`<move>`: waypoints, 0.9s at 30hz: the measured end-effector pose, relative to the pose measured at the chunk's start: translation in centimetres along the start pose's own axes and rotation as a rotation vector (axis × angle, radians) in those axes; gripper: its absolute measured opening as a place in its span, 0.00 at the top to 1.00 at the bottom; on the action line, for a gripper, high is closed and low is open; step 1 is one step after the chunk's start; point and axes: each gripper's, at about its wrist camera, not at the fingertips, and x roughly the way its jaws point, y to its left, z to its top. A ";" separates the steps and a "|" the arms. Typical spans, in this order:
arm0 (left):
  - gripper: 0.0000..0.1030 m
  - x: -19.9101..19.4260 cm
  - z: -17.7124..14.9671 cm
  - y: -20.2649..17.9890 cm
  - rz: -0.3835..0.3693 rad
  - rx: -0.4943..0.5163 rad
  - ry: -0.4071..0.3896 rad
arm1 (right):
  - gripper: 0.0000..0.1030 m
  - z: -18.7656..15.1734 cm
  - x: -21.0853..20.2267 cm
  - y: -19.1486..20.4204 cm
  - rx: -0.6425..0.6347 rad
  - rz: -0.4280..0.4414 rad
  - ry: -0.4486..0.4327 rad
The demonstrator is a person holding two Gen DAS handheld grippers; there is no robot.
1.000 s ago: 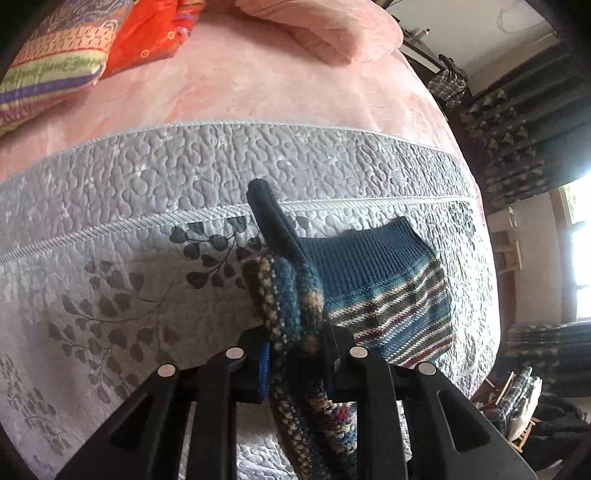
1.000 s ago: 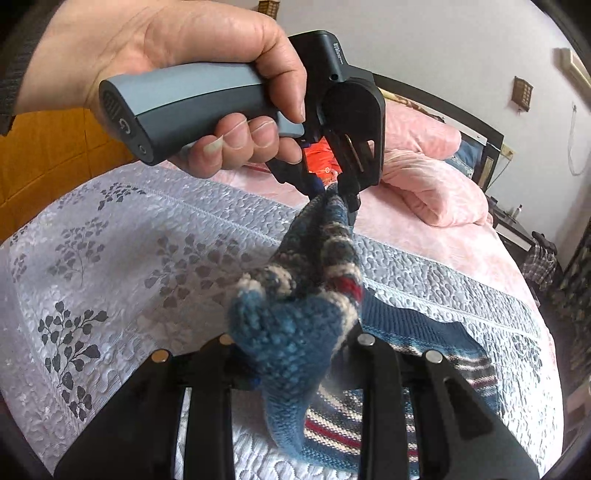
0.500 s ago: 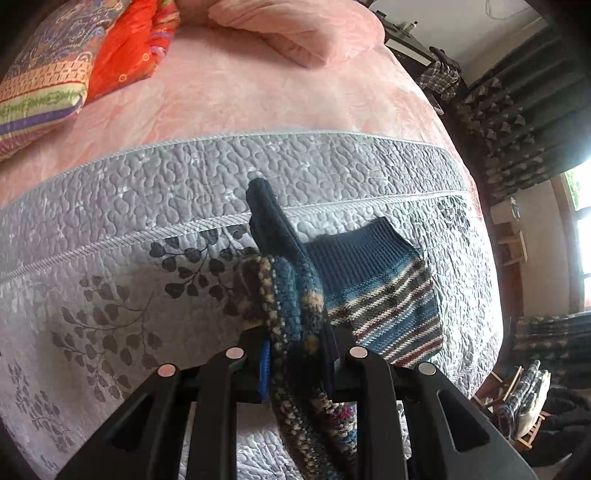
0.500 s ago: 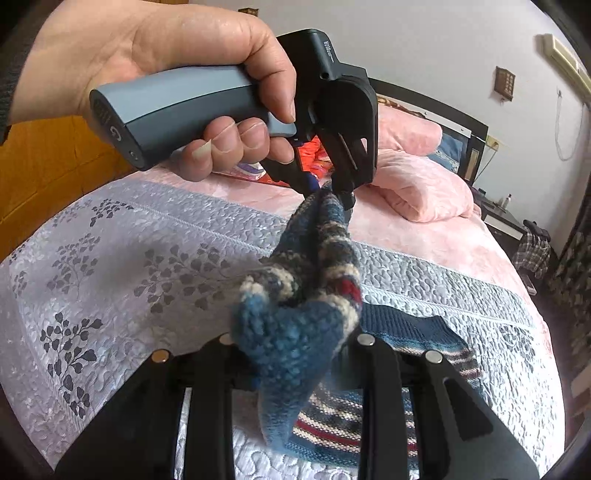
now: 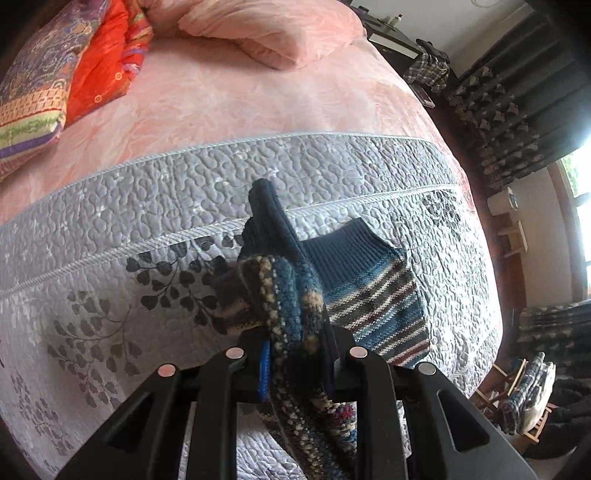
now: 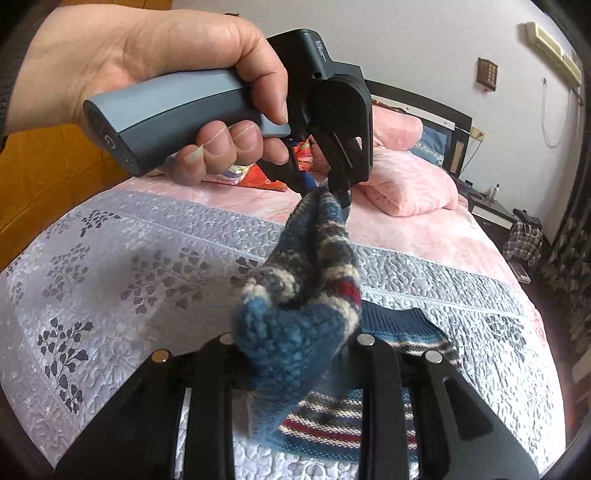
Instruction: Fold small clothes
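Left wrist view: my left gripper [image 5: 295, 369] has its fingers clenched on one end of the knitted sock [image 5: 291, 314], wool bunched thick between the pads and hanging down past them. The sock is lifted off the bed, running forward and up from the fingers, dark blue cuff end sticking up at the far tip. Behind it a second sock [image 5: 373, 295] lies flat on the grey quilt [image 5: 147, 221], ribbed navy cuff toward the pink bedding, striped part toward me. Pink bedspread [image 5: 240, 96] beyond the quilt, pink pillow [image 5: 280, 29] at the top, orange patterned cushions [image 5: 74, 66] top left. Dark curtains [image 5: 517, 96] on the right, bright window at the far right edge.

Right wrist view: my right gripper [image 6: 295, 350] fingers are also closed on the same sock [image 6: 303, 295], blue toe end filling the gap between them. The sock stretches up and away to the left gripper [image 6: 334, 190], which pinches the other end; I see a hand [image 6: 166, 81] wrapped round its grey handle. Sock hangs taut-ish in the air between the two grippers, above the quilt [image 6: 129, 258]. The flat sock [image 6: 369, 406] lies on the quilt below and just right of my fingers, partly hidden by them. Pink pillow [image 6: 406, 181] and headboard [image 6: 424, 107] in the background, white wall behind
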 end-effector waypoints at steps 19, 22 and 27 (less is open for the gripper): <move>0.80 3.3 1.5 -5.4 0.011 0.042 0.015 | 0.76 -2.3 -0.2 -4.9 0.075 -0.040 0.016; 0.80 4.3 1.6 -6.6 0.010 0.049 0.020 | 0.76 -2.9 -0.2 -6.0 0.092 -0.046 0.024; 0.80 6.0 1.9 -8.5 0.008 0.061 0.030 | 0.76 -4.2 0.0 -7.9 0.114 -0.062 0.037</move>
